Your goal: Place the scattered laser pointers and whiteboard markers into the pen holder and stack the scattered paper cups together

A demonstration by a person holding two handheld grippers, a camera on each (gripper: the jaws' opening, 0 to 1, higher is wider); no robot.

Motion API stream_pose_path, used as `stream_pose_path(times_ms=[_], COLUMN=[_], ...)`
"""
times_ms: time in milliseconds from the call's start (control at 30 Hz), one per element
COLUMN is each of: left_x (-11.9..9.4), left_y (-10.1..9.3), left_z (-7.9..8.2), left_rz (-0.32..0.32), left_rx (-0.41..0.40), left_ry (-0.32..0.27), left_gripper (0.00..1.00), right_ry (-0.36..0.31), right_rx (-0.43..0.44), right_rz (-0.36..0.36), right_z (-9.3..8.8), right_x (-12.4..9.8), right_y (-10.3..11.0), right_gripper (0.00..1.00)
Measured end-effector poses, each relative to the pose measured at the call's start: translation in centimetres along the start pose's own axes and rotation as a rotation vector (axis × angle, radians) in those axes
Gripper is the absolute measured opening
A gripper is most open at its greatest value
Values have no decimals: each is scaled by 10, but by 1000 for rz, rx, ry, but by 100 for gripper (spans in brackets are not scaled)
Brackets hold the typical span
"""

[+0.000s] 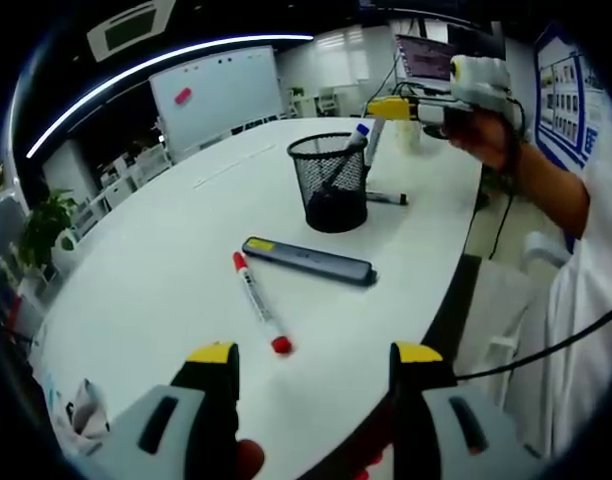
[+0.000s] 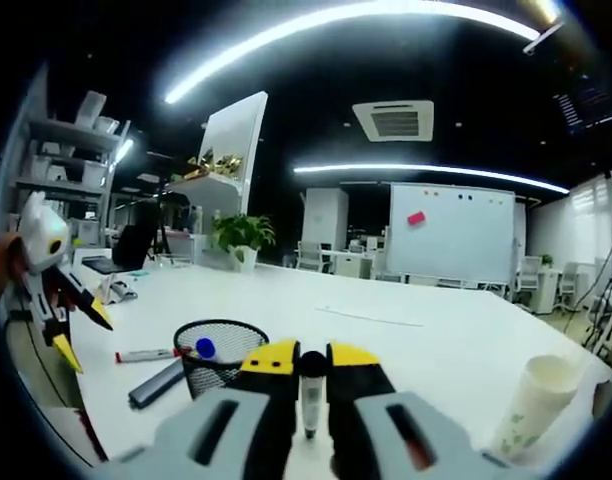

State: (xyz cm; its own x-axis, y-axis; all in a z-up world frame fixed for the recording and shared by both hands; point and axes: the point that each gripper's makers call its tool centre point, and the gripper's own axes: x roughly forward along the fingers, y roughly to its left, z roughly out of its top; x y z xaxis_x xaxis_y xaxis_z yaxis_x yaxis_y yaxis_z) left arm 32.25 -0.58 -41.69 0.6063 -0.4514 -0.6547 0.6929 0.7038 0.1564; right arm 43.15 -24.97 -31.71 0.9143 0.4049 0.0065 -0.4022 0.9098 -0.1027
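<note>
My right gripper point(image 2: 304, 362) has its jaws clamped on a black-capped whiteboard marker point(image 2: 312, 385), holding it upright above the desk near the black mesh pen holder point(image 2: 220, 355), which already has a blue-capped marker point(image 2: 205, 348) standing in it. My left gripper point(image 1: 312, 356) hangs over the near edge of the white desk point(image 1: 186, 230) with its jaws apart and nothing between them.

Still loose on the desk: a red-capped whiteboard marker point(image 1: 259, 300) close to the near edge, a dark flat laser pointer point(image 1: 308, 260) just beyond it, and another dark marker point(image 1: 386, 198) lying beside the holder toward the far edge. A stack of paper cups point(image 2: 534, 400) leans near the right side of the desk in the right gripper view.

My worries: the marker may hit the mesh rim or the blue-capped marker on the way in and bounce out, or the light holder may tip if I press sideways. The red-capped marker could also roll off the near edge if I nudge it.
</note>
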Motion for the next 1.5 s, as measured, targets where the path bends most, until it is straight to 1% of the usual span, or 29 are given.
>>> stream_pose_path(times_ms=[467,800,1500], left_x=[0,-1,-1], left_y=[1,1,2], left_z=[0,0,3], left_rz=[0,3,5], left_rx=[-1,1,7], left_ry=[-1,-1,-1], left_gripper=[61,61,61], right_ry=[-13,-31,-44], right_rx=[-8,-22,-31], right_rz=[3,8,16], right_z=[7,16,23], right_x=[2,3,8], right_y=[1,2,-3], right_gripper=[11,11,11])
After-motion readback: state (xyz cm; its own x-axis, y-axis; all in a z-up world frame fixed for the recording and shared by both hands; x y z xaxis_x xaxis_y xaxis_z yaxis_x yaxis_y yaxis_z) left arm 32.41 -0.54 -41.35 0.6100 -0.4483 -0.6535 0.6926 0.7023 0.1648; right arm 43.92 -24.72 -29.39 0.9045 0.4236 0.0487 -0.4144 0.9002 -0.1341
